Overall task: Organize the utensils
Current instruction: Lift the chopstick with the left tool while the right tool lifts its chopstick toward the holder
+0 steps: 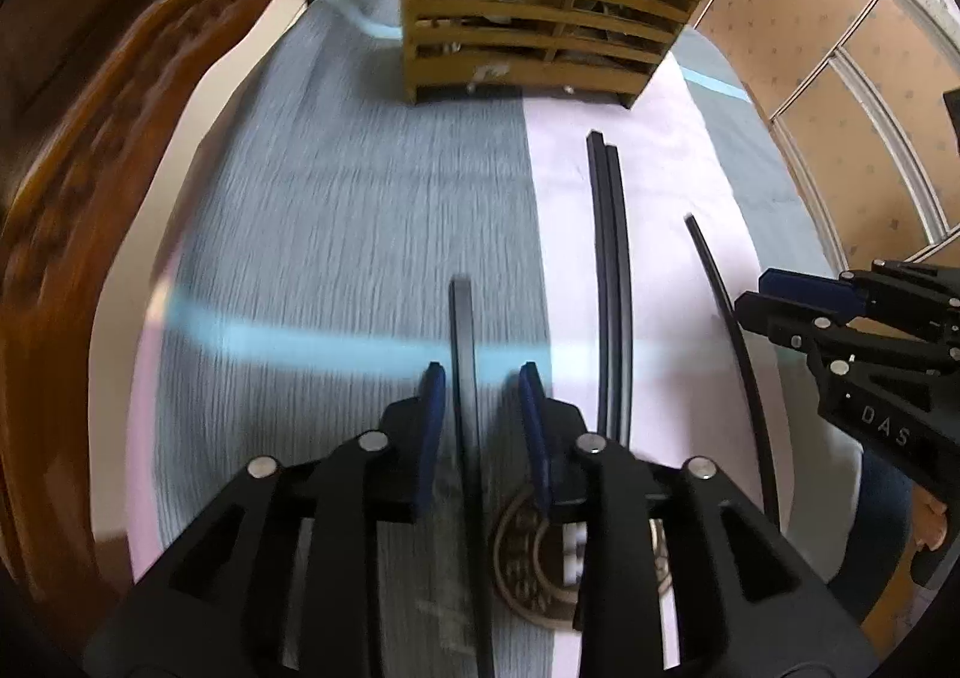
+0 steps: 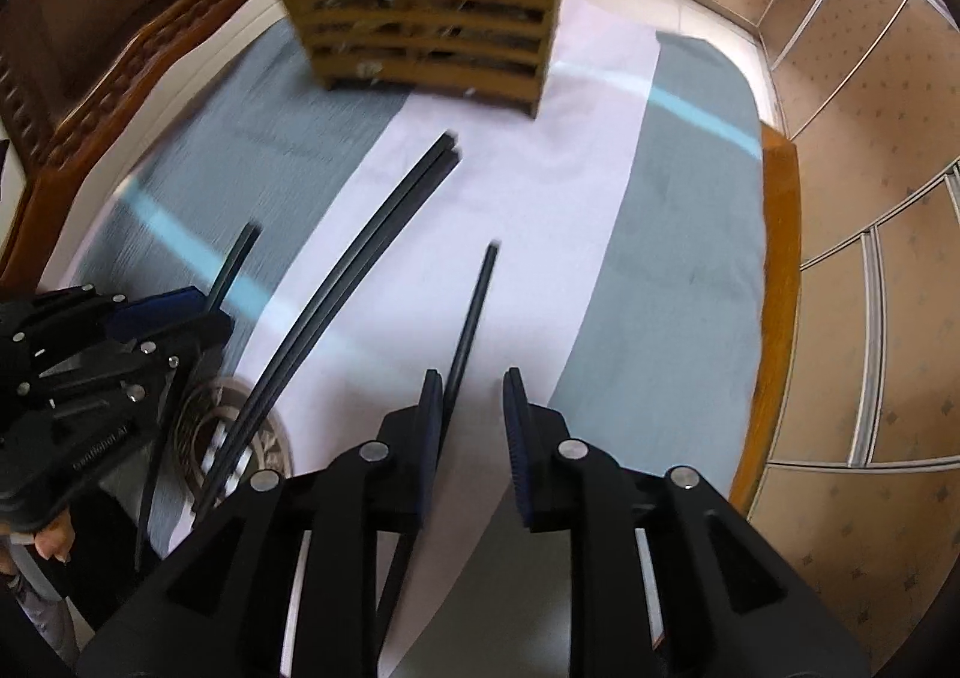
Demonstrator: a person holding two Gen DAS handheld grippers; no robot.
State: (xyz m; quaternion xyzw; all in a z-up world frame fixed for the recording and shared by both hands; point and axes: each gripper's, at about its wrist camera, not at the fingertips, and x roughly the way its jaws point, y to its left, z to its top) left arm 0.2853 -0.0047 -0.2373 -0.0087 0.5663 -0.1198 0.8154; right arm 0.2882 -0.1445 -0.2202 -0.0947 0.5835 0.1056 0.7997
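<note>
A table covered with a grey-blue cloth (image 1: 336, 210) that has a pale pink band (image 2: 528, 210) down its middle and a light blue cross stripe carries four black chopsticks and a slatted bamboo utensil holder (image 1: 540, 18) standing upright at the far end. In the left wrist view, the left gripper (image 1: 482, 378) points steeply down at the cloth, its blue-padded fingers (image 1: 433, 396) parted, with a single black chopstick (image 1: 462, 330) lying lengthwise in the gap; a strip of cloth shows on each side of the stick, so the pads do not press on it. The right wrist view shows the right gripper (image 2: 473, 384) likewise slackened, its jaws apart, with another lone chopstick (image 2: 477, 306) running up from just beside the left pad; it sits close against that pad while the other pad stands clear of it, and whether the near pad touches it cannot be told. Between the two single sticks lies a pair of chopsticks (image 1: 612, 270) side by side and touching along their length, on the pink band, their far ends pointing toward the holder but well short of it. The near ends of this pair cross a round printed emblem (image 2: 240, 426) on the cloth. A wooden bed frame (image 1: 90, 150) with carved trim borders one side, and a tiled floor (image 2: 870, 186) shows beyond the table's edge. Both views are somewhat blurred.
</note>
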